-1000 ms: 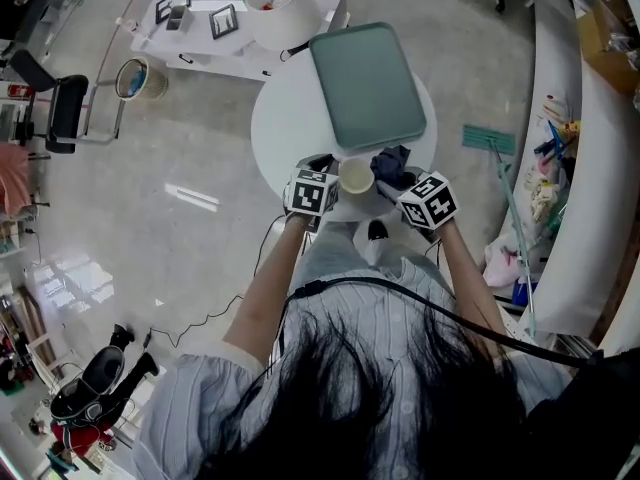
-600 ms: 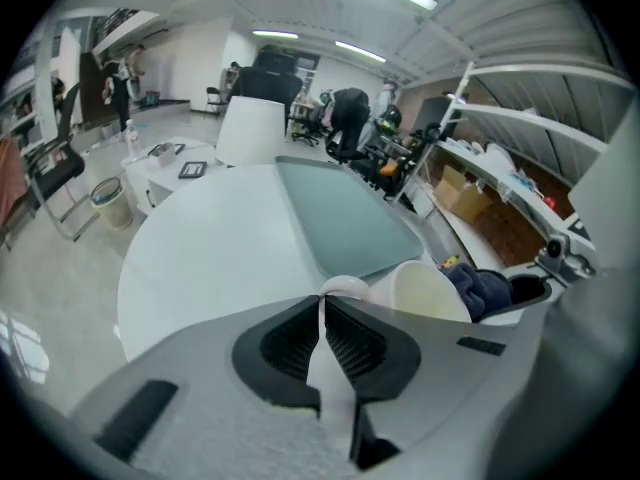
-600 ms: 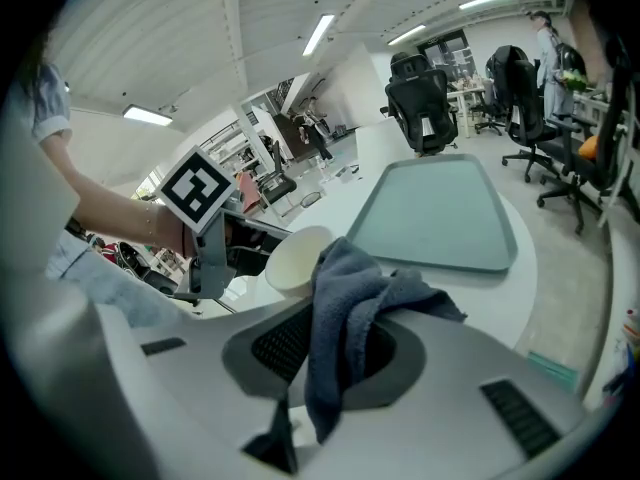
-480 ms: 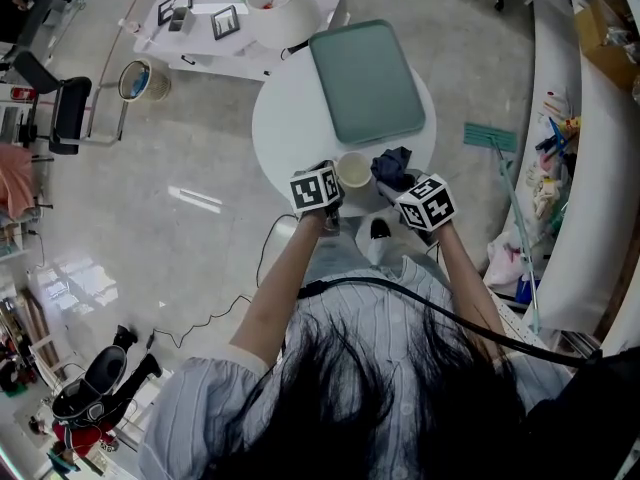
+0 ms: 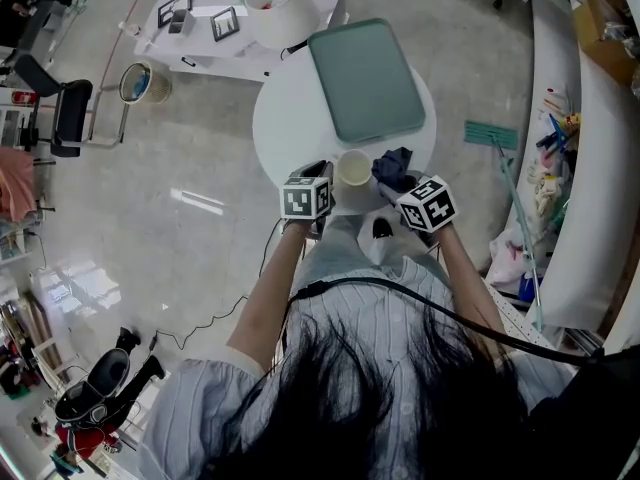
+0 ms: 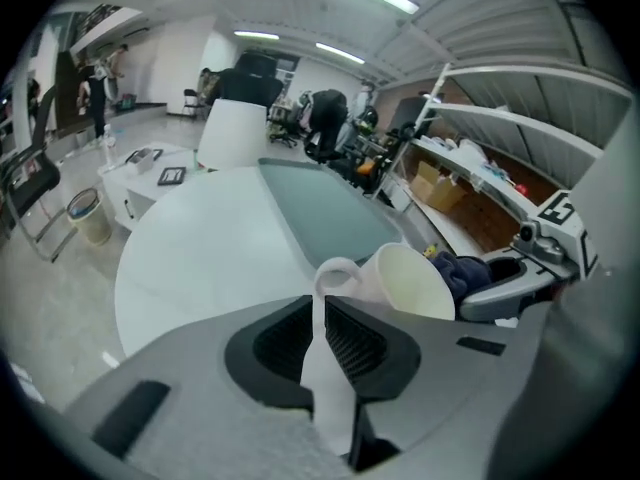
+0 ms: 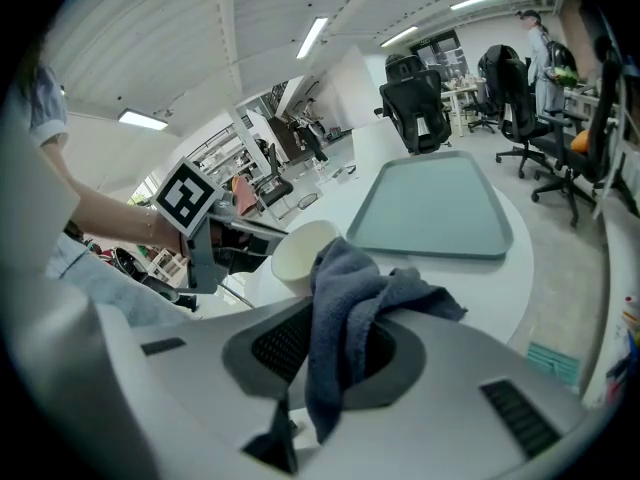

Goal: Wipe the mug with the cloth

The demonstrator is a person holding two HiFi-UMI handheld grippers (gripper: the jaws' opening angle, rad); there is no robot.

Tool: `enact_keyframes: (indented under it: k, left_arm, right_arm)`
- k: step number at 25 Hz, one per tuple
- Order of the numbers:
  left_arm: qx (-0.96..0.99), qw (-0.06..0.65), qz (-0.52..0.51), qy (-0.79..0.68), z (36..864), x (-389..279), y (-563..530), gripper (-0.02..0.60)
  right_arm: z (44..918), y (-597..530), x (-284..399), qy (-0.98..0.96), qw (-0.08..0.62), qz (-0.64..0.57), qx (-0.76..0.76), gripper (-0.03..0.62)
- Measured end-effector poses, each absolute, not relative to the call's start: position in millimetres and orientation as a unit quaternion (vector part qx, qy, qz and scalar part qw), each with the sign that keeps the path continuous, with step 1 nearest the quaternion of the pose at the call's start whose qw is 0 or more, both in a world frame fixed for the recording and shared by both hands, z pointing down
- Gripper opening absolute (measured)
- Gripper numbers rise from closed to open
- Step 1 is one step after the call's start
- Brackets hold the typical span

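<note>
I'm watching the left gripper (image 6: 319,303) roll, pinching the mug (image 6: 412,283) by its handle at frame centre. The right gripper (image 7: 340,323) is clamping the cloth (image 7: 345,288) alongside, so wiping looks imminent.

glossy grey floor (image 5: 200,158), white side table (image 5: 215,38)

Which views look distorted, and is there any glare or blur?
Left and right gripper views: strong fisheye bending and dark corners, yet the mug and the cloth are sharp. Head view: bright glare patches on the floor, no motion blur.
</note>
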State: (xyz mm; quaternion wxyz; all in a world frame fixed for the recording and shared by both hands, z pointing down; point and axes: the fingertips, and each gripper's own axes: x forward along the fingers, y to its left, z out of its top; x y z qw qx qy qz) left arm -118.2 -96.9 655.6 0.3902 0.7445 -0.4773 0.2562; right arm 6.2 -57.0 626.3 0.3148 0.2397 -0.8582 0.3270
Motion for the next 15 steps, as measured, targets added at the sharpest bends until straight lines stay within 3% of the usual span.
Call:
enact_keyframes:
  k: [6, 15]
  left_arm:
    - [0.827, 0.267, 0.268, -0.416, 611.7, -133.7, -129.7, 0.026]
    - [0.904, 0.116, 0.4, -0.1, 590.4, -65.6, -123.6, 0.029]
  right_arm:
    - [625.0, -55.9, 4.8, -0.857, 0.314, 0.331, 0.242, 0.08]
    - [628.2, -51.9, 3.5, -0.849, 0.305, 0.348, 0.256, 0.08]
